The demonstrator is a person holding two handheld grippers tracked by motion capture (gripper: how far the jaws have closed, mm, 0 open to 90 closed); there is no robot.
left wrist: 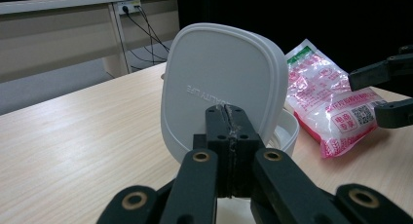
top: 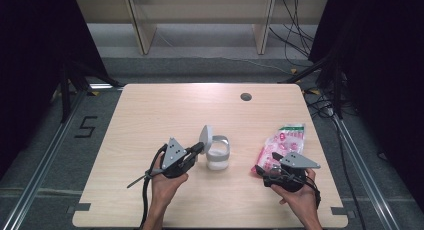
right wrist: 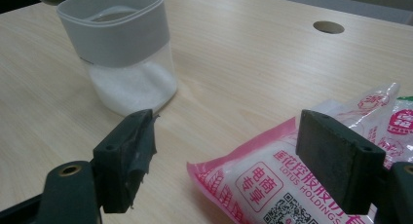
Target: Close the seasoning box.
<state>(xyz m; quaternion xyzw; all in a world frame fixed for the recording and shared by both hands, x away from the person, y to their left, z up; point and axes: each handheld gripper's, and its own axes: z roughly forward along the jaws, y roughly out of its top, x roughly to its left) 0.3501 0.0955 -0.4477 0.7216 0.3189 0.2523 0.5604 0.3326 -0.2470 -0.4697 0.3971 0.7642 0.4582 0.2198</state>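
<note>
Looking down from the high view, a pale wooden worktop (top: 150, 115) was seen with a white container (top: 218, 154) near its middle, its hinged lid (top: 205, 138) raised upright. The left gripper (top: 199, 149) was held in a hand (top: 167, 182) just left of the container, its tip at the lid's edge. A pink-and-white packet (top: 282, 142) lay toward the right side, and the right gripper (top: 261, 169) was held by the other hand (top: 300, 197) at the packet's near end. A round hole (top: 246, 96) was visible near the worktop's far edge.

In the left gripper view, the left gripper (left wrist: 229, 124) was shown with its jaws pressed together on the lower rim of the lid (left wrist: 219, 83), which stood tilted above the container (left wrist: 287, 129). The packet (left wrist: 331, 102) lay beyond on the worktop (left wrist: 73, 136), and the right gripper (left wrist: 382, 92) was seen at the right edge, its jaws apart.

In the right gripper view, the right gripper (right wrist: 226, 151) was held wide, nothing between its jaws, over the near corner of the packet (right wrist: 253, 180). The container (right wrist: 122, 53), lid swung back, was seen partly filled with white granules (right wrist: 134, 85), standing well apart from the packet on the worktop (right wrist: 243, 53).
</note>
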